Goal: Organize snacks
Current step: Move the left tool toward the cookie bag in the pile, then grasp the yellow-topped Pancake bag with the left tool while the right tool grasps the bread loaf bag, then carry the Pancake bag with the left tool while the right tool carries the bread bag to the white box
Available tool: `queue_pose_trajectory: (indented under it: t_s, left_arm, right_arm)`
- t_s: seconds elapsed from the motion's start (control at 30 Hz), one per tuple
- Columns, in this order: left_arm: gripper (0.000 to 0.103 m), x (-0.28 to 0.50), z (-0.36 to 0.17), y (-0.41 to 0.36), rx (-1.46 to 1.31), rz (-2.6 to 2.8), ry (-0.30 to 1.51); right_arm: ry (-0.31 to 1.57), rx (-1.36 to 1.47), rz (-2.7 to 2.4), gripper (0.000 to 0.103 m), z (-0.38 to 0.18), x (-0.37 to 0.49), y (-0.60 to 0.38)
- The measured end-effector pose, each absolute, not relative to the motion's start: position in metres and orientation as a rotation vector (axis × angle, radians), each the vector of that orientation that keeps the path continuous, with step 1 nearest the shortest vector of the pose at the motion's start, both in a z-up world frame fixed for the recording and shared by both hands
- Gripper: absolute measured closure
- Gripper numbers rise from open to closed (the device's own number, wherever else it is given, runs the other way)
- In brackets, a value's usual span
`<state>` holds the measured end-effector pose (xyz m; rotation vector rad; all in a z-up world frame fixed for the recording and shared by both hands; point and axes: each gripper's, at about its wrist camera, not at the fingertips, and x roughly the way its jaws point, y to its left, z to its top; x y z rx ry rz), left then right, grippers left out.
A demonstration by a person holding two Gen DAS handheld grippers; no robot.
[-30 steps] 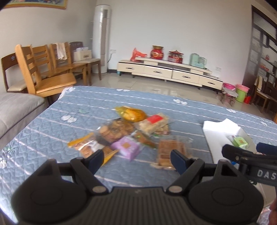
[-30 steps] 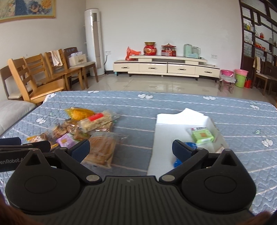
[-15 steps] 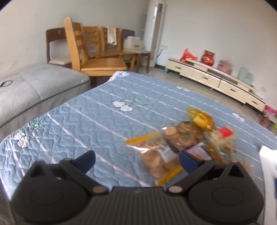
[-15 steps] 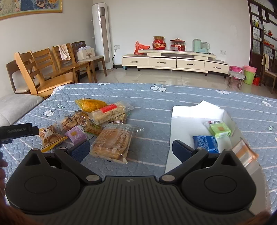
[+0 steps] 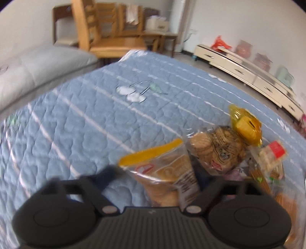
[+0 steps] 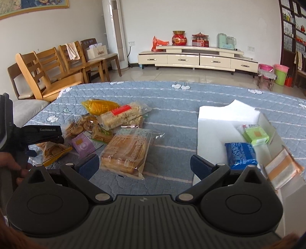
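Left tongs (image 5: 153, 178): spread wide, released, low over the yellow-edged biscuit bag (image 5: 168, 176) lying between the fingers.
Right tongs (image 6: 144, 164): spread wide, holding nothing, above the bread pack (image 6: 126, 151).
Snack pile (image 6: 107, 122): on the blue quilt (image 6: 172, 103).
White box (image 6: 216, 130): holds a green packet (image 6: 255, 134) and a blue packet (image 6: 241, 153).

White walls (image 6: 149, 17) close the far side of the room, above a pale glossy tiled floor (image 6: 172, 75). A long cream low cabinet with drawers (image 6: 198, 59) stands far right of a tall white column air conditioner (image 6: 114, 34). Light wooden slatted chairs (image 6: 47, 72) line the left wall.
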<state>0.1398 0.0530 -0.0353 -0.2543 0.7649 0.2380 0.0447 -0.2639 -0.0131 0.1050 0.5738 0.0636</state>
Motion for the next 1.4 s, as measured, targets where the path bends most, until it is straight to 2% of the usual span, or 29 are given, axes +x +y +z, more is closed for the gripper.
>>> queue_pose_trajectory:
  t_s: [0.03,0.1,0.2,0.5,0.63,0.67,0.7,0.73,1.4]
  left_arm:
    - [0.046,0.138,-0.035,0.052,-0.246,0.207,0.759]
    - [0.057,0.133,-0.033,0.048,-0.214,0.163,0.750]
    - [0.062,0.125,-0.030,0.047,-0.183,0.135,0.738]
    - [0.063,0.092,-0.029,0.061,-0.167,0.110,0.719]
    - [0.063,0.084,-0.027,0.061,-0.147,0.109,0.709]
    - [0.063,0.083,-0.027,0.061,-0.148,0.101,0.708]
    - [0.063,0.082,-0.026,0.060,-0.150,0.092,0.706]
    - [0.063,0.080,-0.025,0.058,-0.146,0.086,0.703]
    - [0.063,0.022,0.025,0.024,-0.094,0.004,0.593]
  right_arm:
    - [0.584,0.107,0.067,0.000,-0.015,0.048,-0.261]
    - [0.598,0.115,0.074,0.000,-0.018,0.055,-0.257]
    - [0.627,0.127,0.079,0.000,-0.023,0.069,-0.248]
    - [0.745,0.205,0.033,0.000,-0.045,0.125,-0.229]
    - [0.759,0.122,0.006,0.000,-0.059,0.137,-0.214]
    - [0.741,0.102,-0.002,0.004,-0.059,0.135,-0.211]
    - [0.721,0.094,0.002,0.013,-0.058,0.131,-0.211]
    - [0.713,0.093,0.003,0.016,-0.057,0.129,-0.212]
    - [0.529,0.063,0.046,0.016,-0.007,-0.002,-0.270]
